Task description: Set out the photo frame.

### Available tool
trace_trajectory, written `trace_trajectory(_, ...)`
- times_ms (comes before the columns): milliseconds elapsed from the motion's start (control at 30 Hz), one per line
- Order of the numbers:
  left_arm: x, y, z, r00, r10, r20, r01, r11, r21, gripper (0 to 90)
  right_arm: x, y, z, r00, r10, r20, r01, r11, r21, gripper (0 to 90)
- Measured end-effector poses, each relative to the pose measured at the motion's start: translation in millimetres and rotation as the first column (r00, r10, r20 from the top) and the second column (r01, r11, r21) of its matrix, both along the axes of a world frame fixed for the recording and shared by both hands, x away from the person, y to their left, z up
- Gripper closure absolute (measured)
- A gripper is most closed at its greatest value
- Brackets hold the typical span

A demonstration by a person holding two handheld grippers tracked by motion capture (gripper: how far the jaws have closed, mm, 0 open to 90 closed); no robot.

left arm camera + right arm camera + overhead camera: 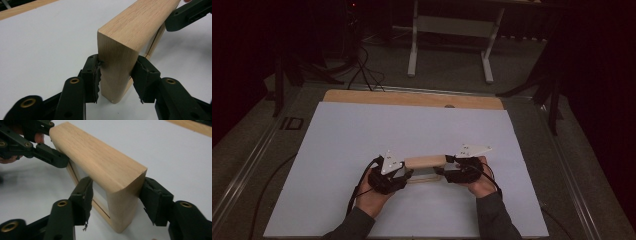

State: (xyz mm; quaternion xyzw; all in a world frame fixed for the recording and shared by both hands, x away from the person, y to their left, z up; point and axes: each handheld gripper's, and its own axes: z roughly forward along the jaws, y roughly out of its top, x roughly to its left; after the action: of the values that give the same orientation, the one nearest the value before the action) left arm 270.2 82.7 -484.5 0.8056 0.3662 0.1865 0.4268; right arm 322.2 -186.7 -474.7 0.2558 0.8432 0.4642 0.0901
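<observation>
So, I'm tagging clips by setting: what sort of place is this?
Probably a lab recording station: a table under a white sheet, cables on the floor, dark surroundings, and hand-held grippers clamping a wooden frame.

one wooden frame (425, 162), two hand-held grippers

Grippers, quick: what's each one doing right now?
Left gripper: shut on one end of the wooden frame.
Right gripper: shut on the frame's other end.
</observation>
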Motion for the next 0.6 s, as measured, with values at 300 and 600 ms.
trace_trajectory(300, 2.4, 2.1, 0.8, 1.0000, 0.007, -0.006, -0.007, 1.0000, -0.005, 58.7, -2.2, 6.2, 0.7, 0.9989, -0.022, 0.042, 0.023, 0.999, -0.024, 46.7)
trace_trajectory(600, 6.4, 6.7, 2.3, 0.9996, 0.025, -0.010, -0.025, 0.9997, -0.006, 58.5, -1.9, 15.1, -1.0, 0.9968, -0.058, 0.056, 0.059, 0.998, -0.015, 46.6)
